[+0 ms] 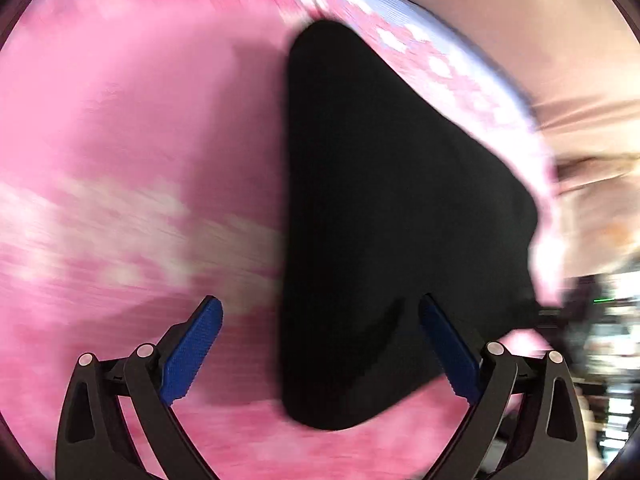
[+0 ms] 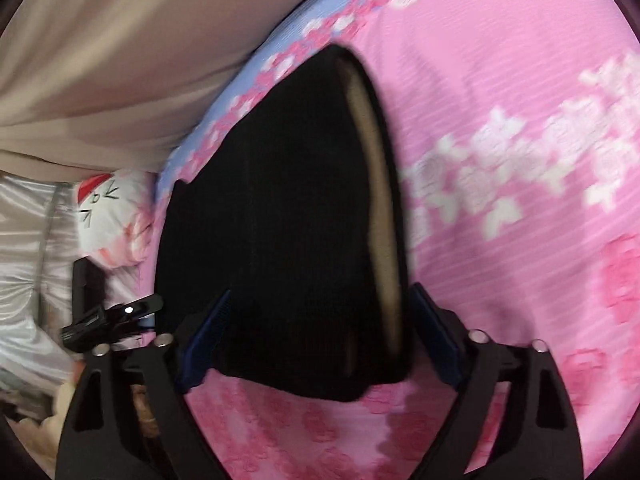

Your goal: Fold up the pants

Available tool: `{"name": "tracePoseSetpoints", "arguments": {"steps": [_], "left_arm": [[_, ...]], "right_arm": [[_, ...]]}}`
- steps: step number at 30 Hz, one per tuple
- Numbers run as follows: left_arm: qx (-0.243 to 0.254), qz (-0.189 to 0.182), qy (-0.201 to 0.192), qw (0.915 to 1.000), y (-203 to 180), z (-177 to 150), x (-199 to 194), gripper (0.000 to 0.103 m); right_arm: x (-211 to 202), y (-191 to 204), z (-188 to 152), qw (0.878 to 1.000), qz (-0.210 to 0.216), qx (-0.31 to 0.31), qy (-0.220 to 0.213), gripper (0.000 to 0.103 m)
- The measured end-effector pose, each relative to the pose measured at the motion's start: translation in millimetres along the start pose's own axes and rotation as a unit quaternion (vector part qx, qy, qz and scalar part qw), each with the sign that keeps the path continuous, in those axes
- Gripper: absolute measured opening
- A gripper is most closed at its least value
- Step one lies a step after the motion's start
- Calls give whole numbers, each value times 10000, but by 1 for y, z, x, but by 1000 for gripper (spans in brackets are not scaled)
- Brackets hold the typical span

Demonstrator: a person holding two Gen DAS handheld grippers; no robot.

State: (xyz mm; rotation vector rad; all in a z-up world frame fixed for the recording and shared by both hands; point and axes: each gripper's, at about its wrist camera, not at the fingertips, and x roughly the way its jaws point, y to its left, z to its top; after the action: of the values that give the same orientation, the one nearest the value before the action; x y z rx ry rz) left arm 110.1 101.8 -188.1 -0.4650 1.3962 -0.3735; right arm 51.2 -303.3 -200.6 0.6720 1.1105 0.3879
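pink bedspread (image 1: 120, 160) motion-blurred (left view), black pants (image 2: 280, 220) folds indistinct

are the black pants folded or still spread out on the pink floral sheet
Folded: the black pants lie as one compact block on the pink floral sheet, layered edges showing along one side, no separate legs visible.

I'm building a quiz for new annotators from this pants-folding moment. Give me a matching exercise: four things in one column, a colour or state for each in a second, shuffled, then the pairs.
Things:
1. pants
2. bedsheet
3. left gripper
4. pillow

Descriptions:
A. pink with white flowers
B. open, blue pads, holding nothing
C. white with a red mark, beside the bed's edge
D. black, folded flat

Pairs: 1-D, 2-A, 3-B, 4-C
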Motion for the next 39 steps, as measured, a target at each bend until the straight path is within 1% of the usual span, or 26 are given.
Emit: {"name": "tracePoseSetpoints", "arguments": {"steps": [1,2,3,4,6,7,8,9,10,13,16,17,18,20,21,22,24,27,28,30,32,34,35,36,37,39], "left_arm": [[-45,-354,130,9993,-1,-1,10,95],[34,-459,177,9988,-6,-1,17,96],[167,-365,111,9991,-11,-1,18,97],[400,-174,84,9990,-21,-2,22,97],[780,306,125,9964,-39,-4,28,97],[910,471,140,9946,-44,-3,32,97],[978,611,124,9932,-36,0,35,94],[976,737,81,9925,-37,-1,35,92],[894,792,28,9928,-37,-1,33,88],[572,716,-118,9957,-30,2,25,79],[537,774,-190,9954,-23,1,18,76],[573,826,-222,9947,-26,0,18,70],[566,806,-254,9948,-29,-2,18,66],[438,629,-299,9966,-26,-7,13,45],[400,532,-322,9973,-24,-11,7,40],[412,465,-336,9975,-22,-16,1,35],[441,387,-379,9976,-22,-21,-10,32],[387,206,-371,9983,-22,-37,-27,30],[350,114,-313,9988,-21,-46,-32,30],[354,72,-222,9991,-21,-66,-37,30],[439,154,-114,9988,-23,-91,-40,30],[507,256,10,9984,-25,-114,-40,31],[530,322,57,9981,-24,-126,-40,31],[632,452,128,9969,-23,-138,-37,32],[740,577,160,9955,-24,-144,-33,33],[937,953,117,9910,-25,-152,-22,37]], "right_arm": [[1,1,0,10000,-18,-37,-1,84],[1,1,0,10000,13,-5,-8,84],[1,-1,1,10000,65,54,-23,83],[0,-3,3,9999,105,117,-42,82],[0,-4,3,9997,106,229,-44,67],[-1,-5,4,9997,53,218,-26,64],[-1,-5,4,9996,77,254,18,59],[-2,-6,3,9995,128,294,44,53],[-2,-4,3,9993,172,328,63,52],[4,2,5,9995,-75,284,116,51],[8,1,9,9989,-84,443,160,52],[7,2,9,9987,-18,475,188,41],[5,4,8,9985,81,512,192,37],[-3,10,7,9987,149,451,180,35],[-10,18,5,9988,269,385,166,34],[-15,23,4,9989,301,336,147,34],[-27,34,1,9985,448,285,133,33],[-47,42,-10,9983,516,202,166,33],[-53,43,-17,9984,497,169,211,33],[-63,38,-35,9980,467,213,359,33],[-72,31,-60,9971,403,333,557,33],[-80,22,-77,9960,398,426,677,33],[-82,16,-85,9960,305,436,712,33],[-78,5,-96,9957,226,474,759,34],[-73,-3,-101,9949,258,556,802,36],[-64,-19,-104,9929,345,776,833,51]]}}
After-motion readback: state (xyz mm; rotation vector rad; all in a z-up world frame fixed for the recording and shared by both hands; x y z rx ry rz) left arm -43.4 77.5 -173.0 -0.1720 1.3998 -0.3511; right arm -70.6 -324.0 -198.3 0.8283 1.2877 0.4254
